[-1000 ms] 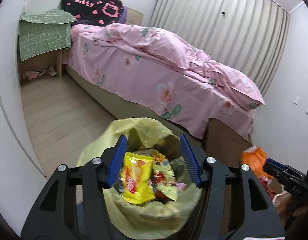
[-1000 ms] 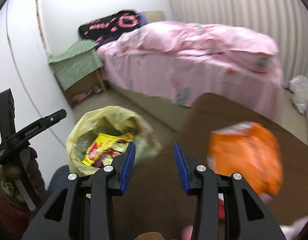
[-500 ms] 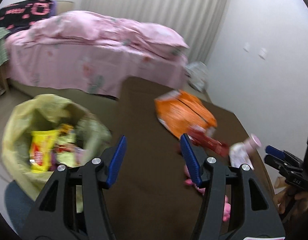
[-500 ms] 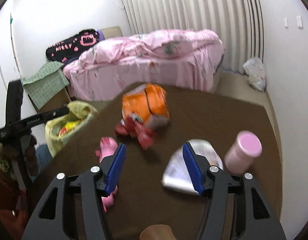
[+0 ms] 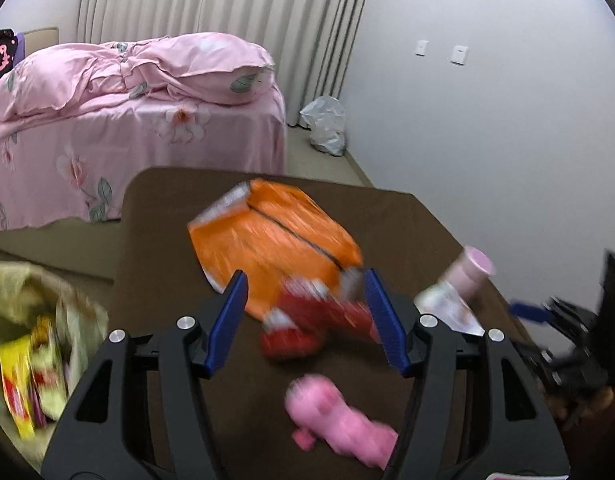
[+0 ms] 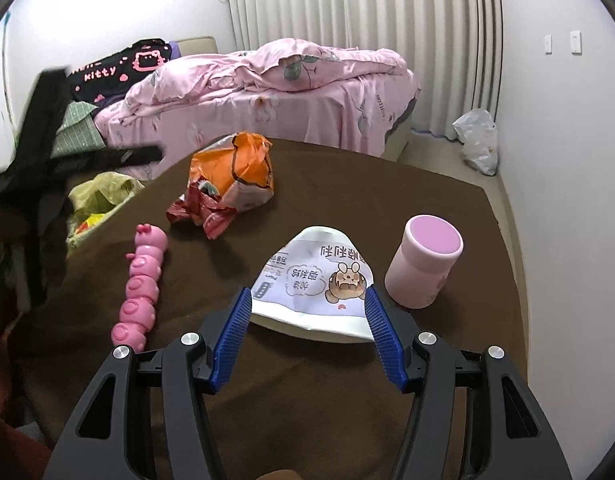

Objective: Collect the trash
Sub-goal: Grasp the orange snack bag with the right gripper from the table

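On the brown table [image 6: 347, 184] lie a white printed packet [image 6: 315, 276], a crumpled red wrapper [image 6: 203, 212] and an orange snack bag [image 6: 243, 172]. My right gripper [image 6: 307, 296] hovers open just short of the white packet, its fingertips flanking the packet's near edge without pressing on it. My left gripper [image 5: 305, 280] is opening over the red wrapper [image 5: 307, 320], which shows blurred between its fingertips and is not gripped; the orange bag [image 5: 275, 236] lies just beyond. A yellow trash bag [image 5: 23, 300] with wrappers inside stands off the table's left edge.
A pink cup [image 6: 427, 264] stands right of the white packet. A pink caterpillar toy [image 6: 141, 280] lies along the table's left side. Behind are a pink bed [image 6: 267, 92], curtains, and a white plastic bag [image 6: 477, 140] on the floor by the wall.
Both grippers swung from the yellow trash bag to the table. The right gripper's jaws widened and it came down toward the white packet. The left gripper now faces the red wrapper.
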Action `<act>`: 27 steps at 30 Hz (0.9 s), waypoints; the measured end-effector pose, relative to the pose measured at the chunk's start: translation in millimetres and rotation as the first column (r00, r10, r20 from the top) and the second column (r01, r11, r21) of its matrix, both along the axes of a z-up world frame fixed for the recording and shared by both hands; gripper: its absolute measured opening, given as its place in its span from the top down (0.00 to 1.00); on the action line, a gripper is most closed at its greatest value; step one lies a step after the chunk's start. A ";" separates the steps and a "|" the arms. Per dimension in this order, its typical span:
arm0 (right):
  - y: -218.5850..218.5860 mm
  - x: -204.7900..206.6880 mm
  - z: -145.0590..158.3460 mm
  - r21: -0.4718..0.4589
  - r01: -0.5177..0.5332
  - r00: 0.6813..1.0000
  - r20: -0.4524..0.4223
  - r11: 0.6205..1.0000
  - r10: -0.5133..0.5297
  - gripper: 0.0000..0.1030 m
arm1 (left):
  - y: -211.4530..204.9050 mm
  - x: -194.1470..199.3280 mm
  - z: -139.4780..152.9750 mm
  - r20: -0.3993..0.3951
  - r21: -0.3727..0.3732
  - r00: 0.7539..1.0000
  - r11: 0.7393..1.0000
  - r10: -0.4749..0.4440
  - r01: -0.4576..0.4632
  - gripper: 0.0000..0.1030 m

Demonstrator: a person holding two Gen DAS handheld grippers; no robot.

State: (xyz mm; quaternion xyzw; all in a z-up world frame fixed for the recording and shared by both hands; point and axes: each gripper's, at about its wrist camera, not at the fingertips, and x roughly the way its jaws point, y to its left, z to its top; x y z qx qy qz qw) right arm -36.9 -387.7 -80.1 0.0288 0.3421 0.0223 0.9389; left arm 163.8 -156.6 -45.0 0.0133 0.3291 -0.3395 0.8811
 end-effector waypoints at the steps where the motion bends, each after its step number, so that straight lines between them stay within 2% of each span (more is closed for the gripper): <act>1: 1.3 1.5 -0.8 -0.012 0.002 1.000 -0.001 1.000 -0.002 0.46 | -2.6 12.6 -1.5 0.002 0.014 1.000 1.000 0.009 -0.009 0.44; 4: 5.6 14.7 -0.3 -0.050 0.016 1.000 -0.016 0.999 -0.017 0.46 | -5.0 56.0 -9.6 -0.015 0.052 0.997 0.996 0.071 -0.070 0.43; 8: 14.1 46.8 10.8 -0.047 -0.042 0.999 -0.010 0.998 0.042 0.46 | 15.8 73.7 -15.8 -0.094 -0.009 0.982 0.986 0.165 -0.167 0.42; 11: 20.3 86.5 19.8 -0.012 -0.095 0.995 0.005 0.995 0.095 0.46 | 37.8 61.5 -21.4 -0.133 0.035 0.952 0.962 0.275 -0.272 0.42; 14: 31.0 141.0 20.4 0.015 -0.132 0.991 -0.002 0.991 0.133 0.46 | 57.7 39.6 -22.5 -0.161 0.000 0.949 0.962 0.271 -0.274 0.42; 18: 53.0 207.1 -2.2 0.041 -0.163 0.982 -0.094 0.986 0.166 0.46 | 80.1 14.3 -23.9 -0.158 -0.014 0.941 0.953 0.298 -0.304 0.42; 19: 61.3 219.9 -13.0 0.043 -0.181 0.973 -0.139 0.982 0.186 0.55 | 84.4 11.2 -25.4 -0.172 -0.021 0.939 0.952 0.297 -0.305 0.42; 20: 68.5 225.9 -21.3 0.058 -0.206 0.963 -0.166 0.977 0.213 0.59 | 89.2 7.5 -27.3 -0.193 -0.030 0.939 0.955 0.284 -0.295 0.42; 22: 78.8 220.5 -24.2 0.053 -0.234 0.956 -0.171 0.971 0.240 0.75 | 91.5 2.9 -27.1 -0.191 -0.028 0.944 0.960 0.268 -0.279 0.42; 25: 89.9 201.5 -17.8 -0.035 -0.248 0.958 -0.160 0.968 0.240 0.82 | 92.2 -2.0 -28.4 -0.172 -0.024 0.951 0.965 0.255 -0.263 0.42; 27: 83.6 183.5 -4.1 -0.013 -0.241 0.965 -0.111 0.970 0.238 0.82 | 91.3 -2.7 -30.9 -0.190 -0.050 0.953 0.967 0.236 -0.249 0.42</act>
